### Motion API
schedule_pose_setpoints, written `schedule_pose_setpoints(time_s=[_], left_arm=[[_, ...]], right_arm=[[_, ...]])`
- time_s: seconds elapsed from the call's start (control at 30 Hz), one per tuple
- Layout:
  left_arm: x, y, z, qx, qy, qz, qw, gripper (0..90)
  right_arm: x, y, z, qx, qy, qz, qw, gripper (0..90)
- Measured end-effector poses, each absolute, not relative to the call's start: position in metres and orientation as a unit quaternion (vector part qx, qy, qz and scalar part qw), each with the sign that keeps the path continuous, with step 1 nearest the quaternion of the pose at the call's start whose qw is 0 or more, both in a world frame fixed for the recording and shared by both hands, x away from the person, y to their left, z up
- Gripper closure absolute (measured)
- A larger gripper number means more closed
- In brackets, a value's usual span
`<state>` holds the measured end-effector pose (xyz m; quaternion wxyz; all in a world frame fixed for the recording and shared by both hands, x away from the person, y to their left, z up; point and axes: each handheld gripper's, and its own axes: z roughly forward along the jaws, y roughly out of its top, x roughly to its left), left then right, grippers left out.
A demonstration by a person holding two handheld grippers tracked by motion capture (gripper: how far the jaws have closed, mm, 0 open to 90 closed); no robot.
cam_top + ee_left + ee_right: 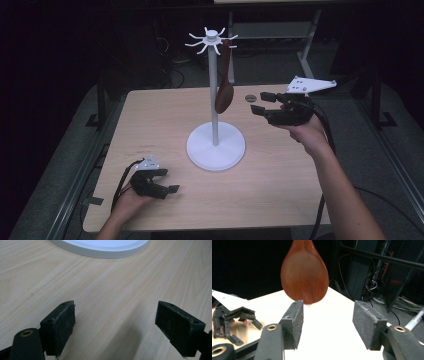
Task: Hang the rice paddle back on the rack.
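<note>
Dark room, pale wood table (150, 115): wooden spoon (225, 95) hangs from white rack (215, 145) at frame centre, right gripper (265, 103) just right of it, jaws wide, nothing held; left gripper (167, 181) lower left, wide, holding nothing.

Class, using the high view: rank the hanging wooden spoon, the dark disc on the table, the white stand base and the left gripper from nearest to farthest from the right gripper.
1. Dark disc, just left of the right gripper.
2. Wooden spoon, hanging from the rack, further left.
3. White stand base, mid-table.
4. Left gripper, at the near left corner.
</note>
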<state>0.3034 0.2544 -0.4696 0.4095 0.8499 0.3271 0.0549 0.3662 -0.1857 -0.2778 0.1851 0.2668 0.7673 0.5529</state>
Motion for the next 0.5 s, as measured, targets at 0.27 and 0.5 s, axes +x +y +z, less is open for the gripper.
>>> schedule_pose_setpoints(time_s=[0.27, 0.5], left_arm=[[0.304, 0.255, -0.469, 0.85, 0.325, 0.056, 0.41, 15.6], [0.304, 0.255, -0.469, 0.851, 0.325, 0.056, 0.409, 15.6]], right_arm=[[0.363, -0.197, -0.3, 0.285, 0.772, 0.539, 0.181, 40.4], [0.36, -0.206, -0.321, 0.299, 0.778, 0.524, 0.175, 40.0]])
